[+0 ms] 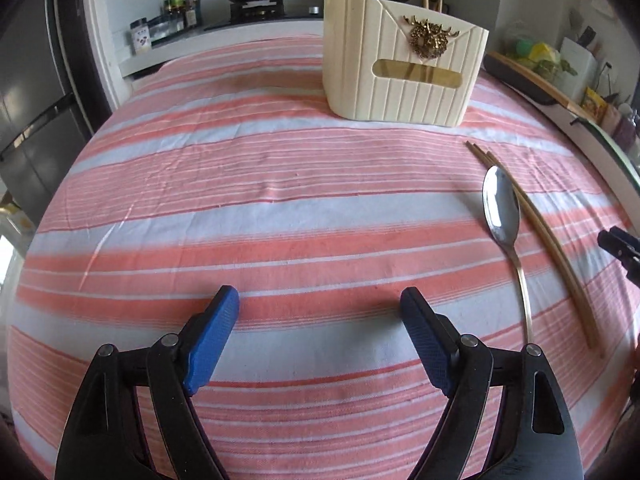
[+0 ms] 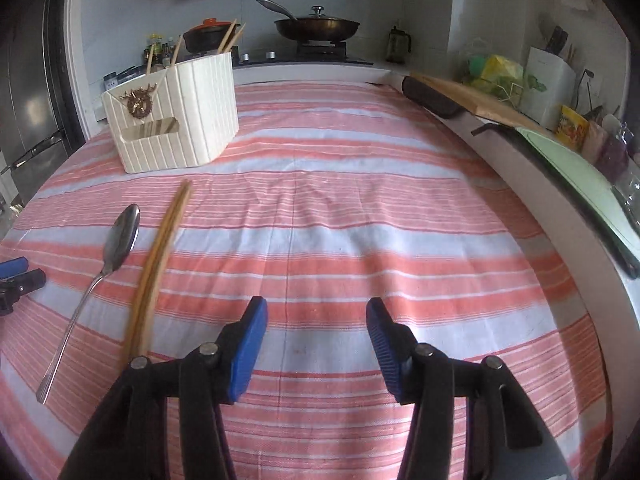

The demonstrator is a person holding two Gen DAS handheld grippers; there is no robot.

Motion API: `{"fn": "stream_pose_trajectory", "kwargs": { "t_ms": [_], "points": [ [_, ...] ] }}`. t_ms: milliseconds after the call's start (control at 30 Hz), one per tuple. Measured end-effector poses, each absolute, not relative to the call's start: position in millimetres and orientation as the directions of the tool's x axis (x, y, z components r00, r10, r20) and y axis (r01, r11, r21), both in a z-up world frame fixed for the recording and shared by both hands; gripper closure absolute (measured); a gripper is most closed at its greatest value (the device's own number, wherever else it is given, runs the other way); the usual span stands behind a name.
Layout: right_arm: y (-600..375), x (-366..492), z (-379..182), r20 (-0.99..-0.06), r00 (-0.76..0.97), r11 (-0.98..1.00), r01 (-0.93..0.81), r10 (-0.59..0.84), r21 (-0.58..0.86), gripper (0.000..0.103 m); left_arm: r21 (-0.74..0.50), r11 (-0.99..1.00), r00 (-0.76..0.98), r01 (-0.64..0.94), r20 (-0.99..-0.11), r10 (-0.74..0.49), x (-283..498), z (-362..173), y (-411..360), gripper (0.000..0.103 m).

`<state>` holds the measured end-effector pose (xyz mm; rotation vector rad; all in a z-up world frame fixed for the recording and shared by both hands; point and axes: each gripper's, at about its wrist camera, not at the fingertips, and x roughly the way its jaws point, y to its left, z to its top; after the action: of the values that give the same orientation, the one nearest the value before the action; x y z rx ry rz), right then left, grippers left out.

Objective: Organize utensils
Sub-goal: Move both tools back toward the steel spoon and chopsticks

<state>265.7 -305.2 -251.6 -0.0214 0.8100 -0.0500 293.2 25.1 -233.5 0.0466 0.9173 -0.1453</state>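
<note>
A shiny steel spoon (image 1: 501,210) and tan chopsticks (image 1: 536,232) are laid side by side; both grippers (image 1: 320,308) (image 2: 317,316) are spread, empty.

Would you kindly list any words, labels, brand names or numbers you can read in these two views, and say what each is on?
No text can be read in either view.
Jar on the counter: label has dark print, too small to read.
Bottles beside the stove: labels blurred.
Yellow packet on the right ledge: print too blurred to read.
Utensil holder: only a gold ornament, no lettering.
</note>
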Motion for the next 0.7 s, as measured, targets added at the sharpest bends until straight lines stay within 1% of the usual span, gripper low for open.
{"fn": "stream_pose_trajectory", "kwargs": {
  "t_ms": [200, 333, 400, 700],
  "points": [
    [-309.6, 269.8, -253.9, -0.741, 0.669, 0.998, 0.057, -0.057, -0.025, 0.051, -0.017, 0.99, 0.598, 0.143, -0.795, -0.1, 296.3, -235.8, 22.6, 0.014],
    [-309.7, 273.8, -259.3, -0.76, 0.647, 0.998, 0.062, -0.061, -0.027, 0.051, -0.014, 0.988, 0.589, 0.151, -0.802, -0.102, 298.7, -237.9, 20.0, 0.008],
    [-308.1, 274.6, -259.9, -0.762, 0.644, 0.997, 0.064, -0.069, -0.037, 0.051, -0.015, 0.988, 0.585, 0.155, -0.804, -0.104, 298.9, -238.6, 19.3, 0.006],
    [-305.3, 275.3, -260.8, -0.765, 0.639, 0.997, 0.059, -0.078, -0.052, 0.051, -0.02, 0.988, 0.583, 0.156, -0.805, -0.108, 298.8, -238.8, 19.3, 0.004]
  ]
}}
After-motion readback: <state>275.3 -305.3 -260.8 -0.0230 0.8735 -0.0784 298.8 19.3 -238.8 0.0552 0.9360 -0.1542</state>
